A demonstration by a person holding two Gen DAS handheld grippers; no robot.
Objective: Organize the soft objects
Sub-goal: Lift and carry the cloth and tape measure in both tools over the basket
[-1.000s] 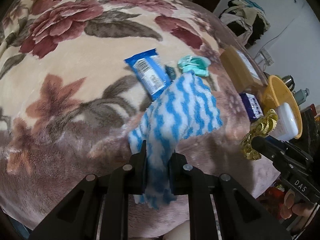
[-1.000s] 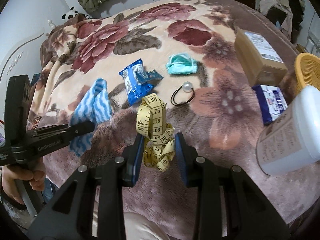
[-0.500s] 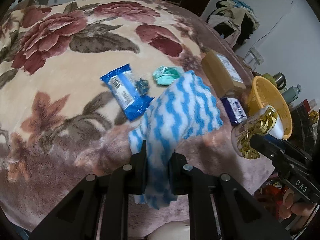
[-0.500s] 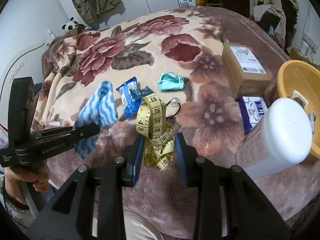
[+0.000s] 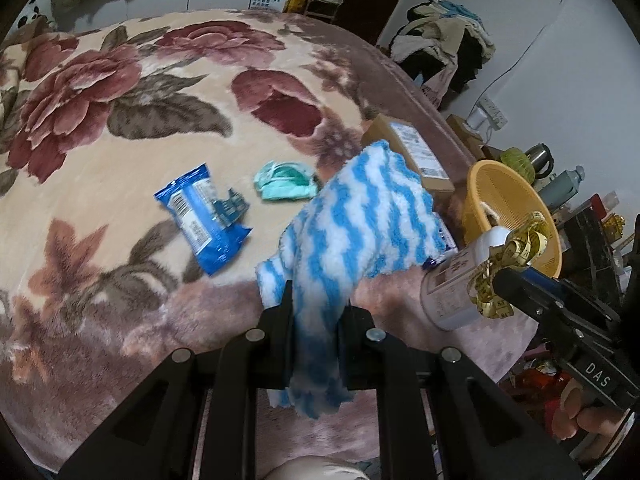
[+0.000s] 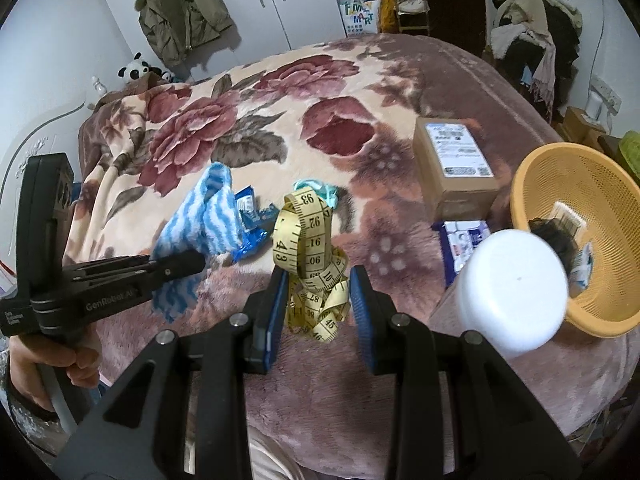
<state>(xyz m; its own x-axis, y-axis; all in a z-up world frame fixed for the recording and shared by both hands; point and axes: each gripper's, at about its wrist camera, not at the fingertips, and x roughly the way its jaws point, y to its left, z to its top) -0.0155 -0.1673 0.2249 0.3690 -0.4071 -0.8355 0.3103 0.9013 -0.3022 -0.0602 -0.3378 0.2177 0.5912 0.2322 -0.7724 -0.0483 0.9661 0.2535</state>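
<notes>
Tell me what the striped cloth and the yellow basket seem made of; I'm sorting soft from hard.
Striped cloth: fluffy fleece or microfibre by its look, with a matte, fuzzy pile, hanging limp. Soft.
Yellow basket: probably moulded plastic, with a fine mesh wall, a smooth rim and a steady bowl shape. Hard.

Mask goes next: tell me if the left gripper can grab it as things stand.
Probably not: the left gripper is shut on the striped cloth. The mask itself lies uncovered on the blanket.

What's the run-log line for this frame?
left gripper: shut on striped cloth | right gripper: shut on tape measure | both off blanket | basket: right
</notes>
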